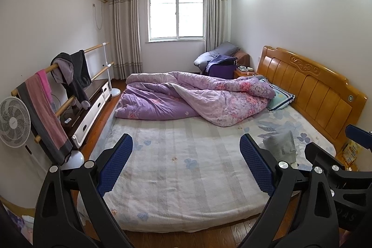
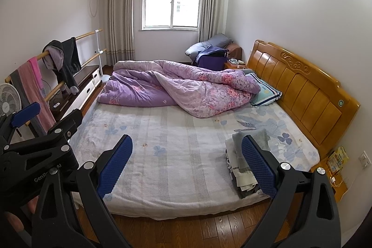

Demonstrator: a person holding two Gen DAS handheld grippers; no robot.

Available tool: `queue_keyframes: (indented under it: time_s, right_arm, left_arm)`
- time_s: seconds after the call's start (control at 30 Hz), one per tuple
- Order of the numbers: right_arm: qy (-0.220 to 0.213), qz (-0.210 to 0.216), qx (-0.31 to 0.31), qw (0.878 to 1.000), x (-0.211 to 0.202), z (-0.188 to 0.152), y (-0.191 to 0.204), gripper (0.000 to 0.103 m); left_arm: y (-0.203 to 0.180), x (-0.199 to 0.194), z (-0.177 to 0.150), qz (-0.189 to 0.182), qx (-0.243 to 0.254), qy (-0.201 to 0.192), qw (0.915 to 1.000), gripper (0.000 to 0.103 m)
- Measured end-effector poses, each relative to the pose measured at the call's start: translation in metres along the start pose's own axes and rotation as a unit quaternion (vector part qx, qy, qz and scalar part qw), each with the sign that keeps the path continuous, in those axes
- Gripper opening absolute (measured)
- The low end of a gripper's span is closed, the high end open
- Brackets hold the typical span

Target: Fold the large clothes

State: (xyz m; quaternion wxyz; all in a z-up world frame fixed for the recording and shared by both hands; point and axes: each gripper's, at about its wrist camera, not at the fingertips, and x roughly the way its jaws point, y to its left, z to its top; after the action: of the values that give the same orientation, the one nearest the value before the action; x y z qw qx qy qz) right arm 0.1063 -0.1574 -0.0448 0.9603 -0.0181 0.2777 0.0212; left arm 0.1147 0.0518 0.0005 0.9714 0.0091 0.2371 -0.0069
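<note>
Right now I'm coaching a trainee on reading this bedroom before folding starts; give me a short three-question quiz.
1. True or false: the left gripper and the right gripper are both open and hold nothing.
2. Where do the folded clothes lie? A) on the floor B) on the bed, near the headboard side C) on the rail
3. What lies bunched at the bed's far half?

Key: 1 true; 2 B; 3 the purple quilt.

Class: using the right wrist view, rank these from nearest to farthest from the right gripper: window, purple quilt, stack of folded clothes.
1. Stack of folded clothes, beside the right gripper, bed's right edge.
2. Purple quilt, bunched across the bed's far side.
3. Window, far wall.
</note>
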Motion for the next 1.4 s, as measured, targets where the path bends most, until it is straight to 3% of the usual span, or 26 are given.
queue_keyframes:
  time_s: [1.4]
  right_arm:
    - [0.01, 0.001, -0.003, 1.0, 0.008, 0.001, -0.008, 0.091]
  left_arm:
    - [0.026, 0.018, -0.002, -0.018, 0.005, 0.014, 0.9997, 0.093]
